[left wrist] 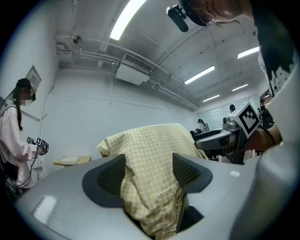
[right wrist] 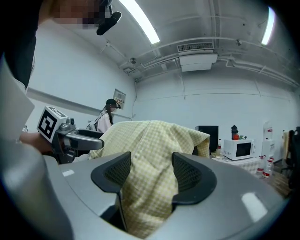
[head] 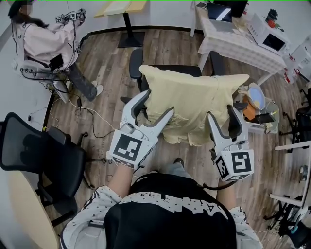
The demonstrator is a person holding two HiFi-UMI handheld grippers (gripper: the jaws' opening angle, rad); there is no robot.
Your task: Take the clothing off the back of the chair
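- The left gripper (head: 158, 103) has its jaws spread wide in a V, and the near left side of the yellow checked shirt (head: 194, 102) lies between them
- In the left gripper view, a fold of the shirt (left wrist: 150, 145) hangs down through the gap of the left gripper (left wrist: 149, 171); it brushes the ribbed pads (left wrist: 111, 176) but is not pinched flat
- The right gripper (head: 221, 113) stands with its jaws apart, less wide than the left, at the shirt's near right side
- In the right gripper view, the shirt (right wrist: 154, 140) fills the space between the jaws of the right gripper (right wrist: 150, 171), and the cloth touches both pads (right wrist: 187, 174)
- The shirt is draped over the backrest of a black office chair (head: 175, 69), straight ahead of the person
- Its long axis runs left to right across the chair back; one edge lies over the top and the loose lower edge hangs toward the person
- Which end holds the collar cannot be told
- The chair stands on a wood plank floor (head: 170, 44)
- A second black chair (head: 34, 151) stands at the person's near left
- Another person (head: 48, 44) in a pale jacket stands far left
- A table under a checked cloth (head: 233, 44) at far right carries a laptop (head: 218, 12) and a white microwave (head: 267, 36)
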